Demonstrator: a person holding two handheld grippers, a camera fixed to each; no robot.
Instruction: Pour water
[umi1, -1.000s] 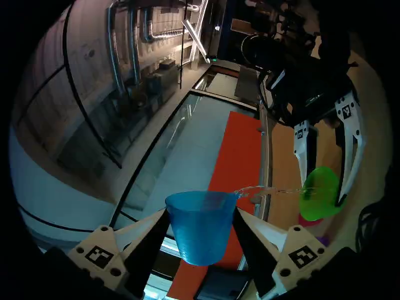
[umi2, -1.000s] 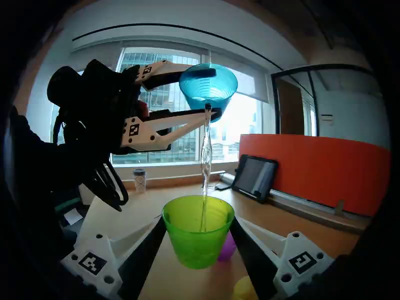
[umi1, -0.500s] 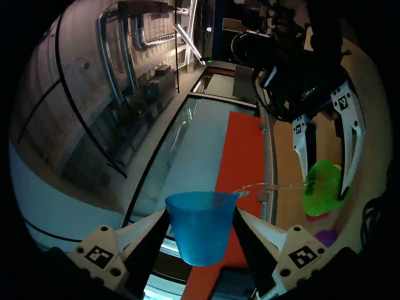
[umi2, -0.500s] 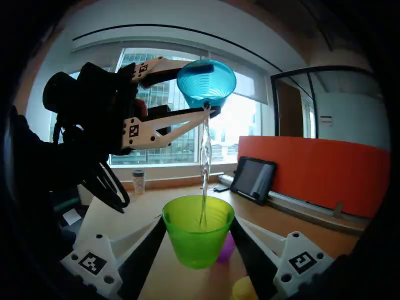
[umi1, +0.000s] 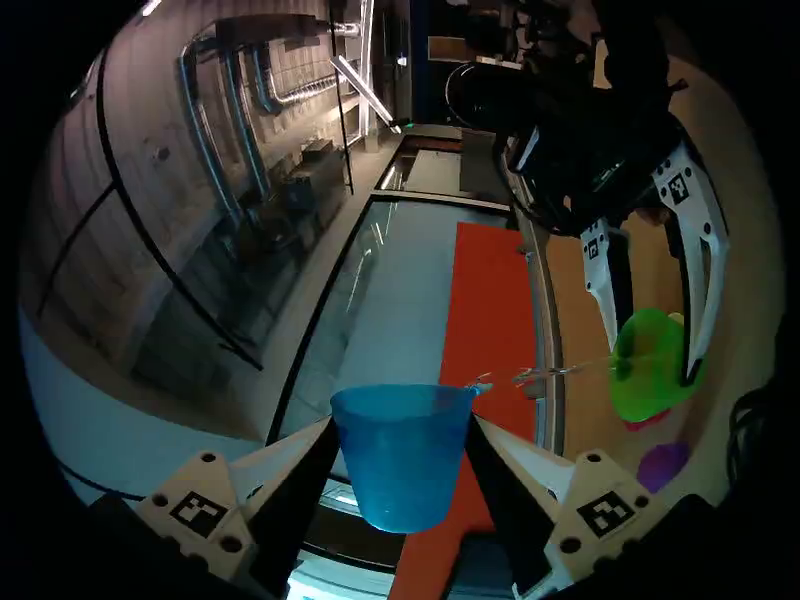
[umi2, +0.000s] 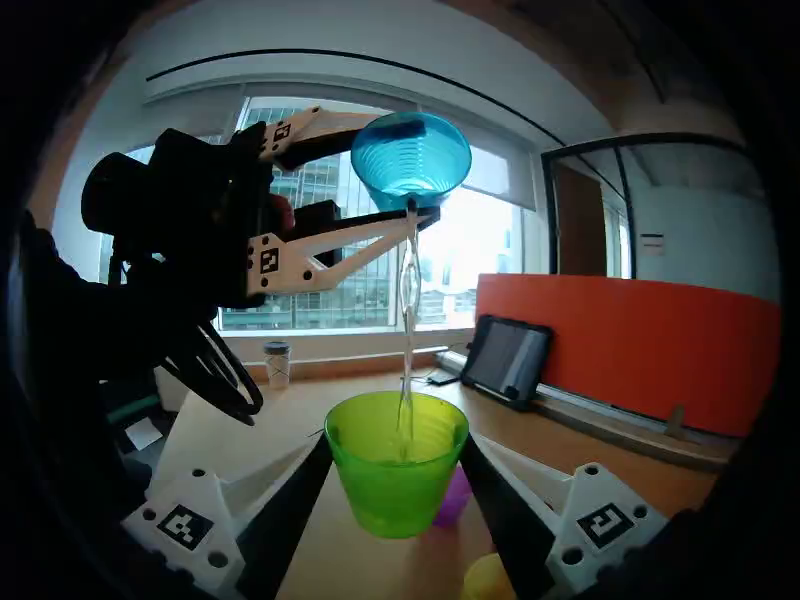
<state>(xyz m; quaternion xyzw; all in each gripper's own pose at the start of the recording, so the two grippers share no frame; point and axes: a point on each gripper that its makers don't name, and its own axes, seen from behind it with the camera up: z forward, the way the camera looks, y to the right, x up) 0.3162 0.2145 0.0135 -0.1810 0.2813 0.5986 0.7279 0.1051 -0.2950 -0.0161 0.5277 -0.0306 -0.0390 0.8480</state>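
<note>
Water (umi2: 406, 330) falls in a thin, twisting stream from the lower lip of a tipped blue cup (umi2: 410, 160) into an upright green cup (umi2: 397, 480) directly below it. In the right gripper view, the blue cup is high up in front of a bright window (umi2: 330, 290), and the green cup sits near the camera, low in the middle. The left gripper (umi2: 412, 170) has the blue cup clamped between its two white fingers, one pressing on each side. The right gripper (umi2: 397, 445) grips the green cup the same way, its fingers closed against the cup's sides, holding it above a wooden desk (umi2: 300, 400). In the left gripper view, the scene is turned on its side: the blue cup fills the near middle, and the stream runs across to the green cup at far right. A small purple cup (umi2: 455, 495) stands just behind the green one, and a yellow object (umi2: 488, 578) peeks in at the near edge. Farther back on the right, a dark tablet (umi2: 510, 358) leans near an orange partition (umi2: 640, 340). A paper cup (umi2: 279, 360) stands on the sill under the window.
</note>
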